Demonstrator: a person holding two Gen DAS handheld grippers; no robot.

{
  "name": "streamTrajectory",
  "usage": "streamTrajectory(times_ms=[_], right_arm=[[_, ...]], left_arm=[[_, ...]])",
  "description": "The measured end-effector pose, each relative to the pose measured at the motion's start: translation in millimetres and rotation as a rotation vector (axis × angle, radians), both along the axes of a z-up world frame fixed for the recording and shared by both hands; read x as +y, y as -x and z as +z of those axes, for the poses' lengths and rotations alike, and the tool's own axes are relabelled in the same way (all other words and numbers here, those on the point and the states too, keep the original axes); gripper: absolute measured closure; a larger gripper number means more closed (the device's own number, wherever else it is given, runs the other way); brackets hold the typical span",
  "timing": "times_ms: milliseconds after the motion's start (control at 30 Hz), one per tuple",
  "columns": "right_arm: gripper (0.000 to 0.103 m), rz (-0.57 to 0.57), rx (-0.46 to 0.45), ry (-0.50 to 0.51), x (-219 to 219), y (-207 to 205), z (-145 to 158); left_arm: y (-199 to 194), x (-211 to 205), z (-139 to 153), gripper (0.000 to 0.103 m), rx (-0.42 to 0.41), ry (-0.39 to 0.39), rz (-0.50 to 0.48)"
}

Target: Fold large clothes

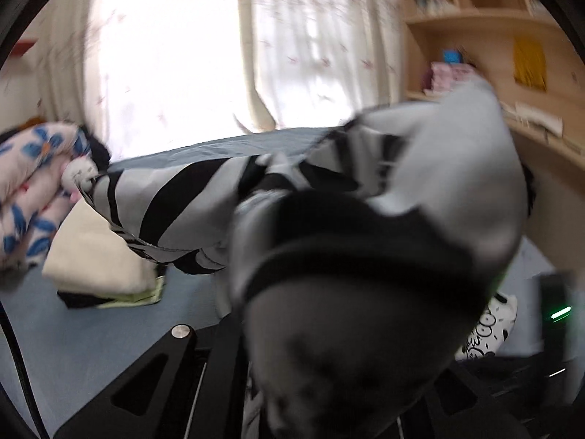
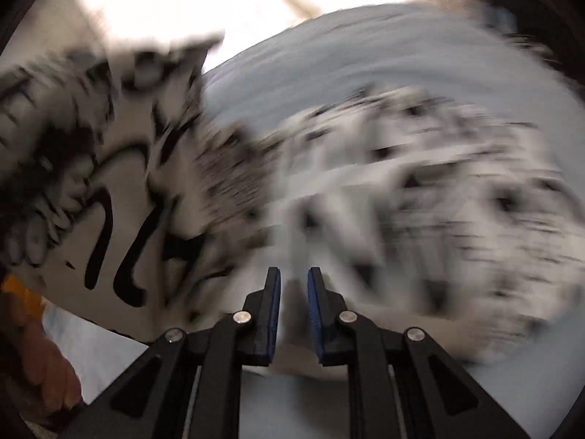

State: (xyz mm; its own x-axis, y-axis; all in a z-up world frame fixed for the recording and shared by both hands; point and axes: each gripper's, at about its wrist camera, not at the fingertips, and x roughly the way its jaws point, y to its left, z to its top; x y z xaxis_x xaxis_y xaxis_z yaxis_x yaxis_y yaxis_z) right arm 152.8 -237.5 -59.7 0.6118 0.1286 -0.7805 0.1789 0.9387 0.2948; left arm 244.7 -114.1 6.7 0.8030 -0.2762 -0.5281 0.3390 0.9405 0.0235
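A large black-and-white patterned garment (image 1: 175, 201) hangs lifted above the blue bed sheet (image 1: 91, 347). Its cloth drapes over my left gripper (image 1: 299, 285) and hides both fingers; the gripper is shut with the garment in it. In the right wrist view, blurred by motion, the garment (image 2: 420, 201) spreads over the bed sheet (image 2: 329, 55), and one part is raised at the left. My right gripper (image 2: 294, 292) points down at it. Its jaws stand a narrow gap apart, and a fold of cloth fills the gap. A person's hand (image 2: 44, 366) shows at the lower left.
A flowered quilt (image 1: 33, 190) and a stack of folded clothes (image 1: 95, 256) lie on the bed's left side. White curtains (image 1: 182, 55) hang behind the bed. Wooden shelves (image 1: 475, 18) and a desk stand at the right. A device with a green light (image 1: 559, 312) sits low right.
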Motion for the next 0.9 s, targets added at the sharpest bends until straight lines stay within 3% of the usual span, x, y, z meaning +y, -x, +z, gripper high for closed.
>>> streamTrajectory(times_ms=[67, 167, 233, 300, 367, 467, 533, 600, 800, 833, 900], right_arm=[[0.088, -0.111, 0.003, 0.056, -40.2, 23.8, 5.4], [0.087, -0.223, -0.002, 0.058, -89.3, 55.0, 6.9], [0.087, -0.286, 0.009, 0.052, -115.2, 72.3, 4.4], [0.087, -0.332, 0.034, 0.062, -132.5, 81.5, -2.8], [0.087, -0.360, 0.059, 0.055, -147.3, 87.1, -11.7], [0.088, -0.365, 0.069, 0.043, -156.5, 93.1, -18.7], [0.088, -0.360, 0.069, 0.036, -157.3, 94.4, -21.2], [0.087, -0.357, 0.058, 0.023, -158.4, 92.6, -22.3], [0.087, -0.378, -0.009, -0.010, -162.2, 97.3, -12.4], [0.087, -0.376, -0.012, -0.013, -162.6, 97.7, -11.3], [0.087, -0.373, -0.010, -0.011, -163.2, 96.8, -11.1]], left_arm=[[5.4, -34.3, -9.7, 0.095, 0.008, -0.039, -0.038], [19.4, -98.4, -29.7, 0.093, -0.017, -0.130, -0.106], [34.4, -150.3, -59.4, 0.089, -0.042, -0.267, -0.184], [44.2, -191.9, -97.8, 0.087, -0.009, -0.415, -0.261], [53.0, -218.2, -135.0, 0.087, 0.050, -0.513, -0.318], [77.8, -231.2, -153.7, 0.088, -0.038, -0.578, -0.324], [68.2, -227.2, -143.4, 0.088, 0.017, -0.515, -0.322], [60.6, -215.5, -123.7, 0.088, 0.090, -0.385, -0.317], [42.4, -174.8, -59.3, 0.088, 0.215, 0.115, -0.314], [38.0, -173.2, -57.5, 0.088, 0.234, 0.150, -0.302], [39.3, -186.3, -65.1, 0.088, 0.243, 0.099, -0.303]])
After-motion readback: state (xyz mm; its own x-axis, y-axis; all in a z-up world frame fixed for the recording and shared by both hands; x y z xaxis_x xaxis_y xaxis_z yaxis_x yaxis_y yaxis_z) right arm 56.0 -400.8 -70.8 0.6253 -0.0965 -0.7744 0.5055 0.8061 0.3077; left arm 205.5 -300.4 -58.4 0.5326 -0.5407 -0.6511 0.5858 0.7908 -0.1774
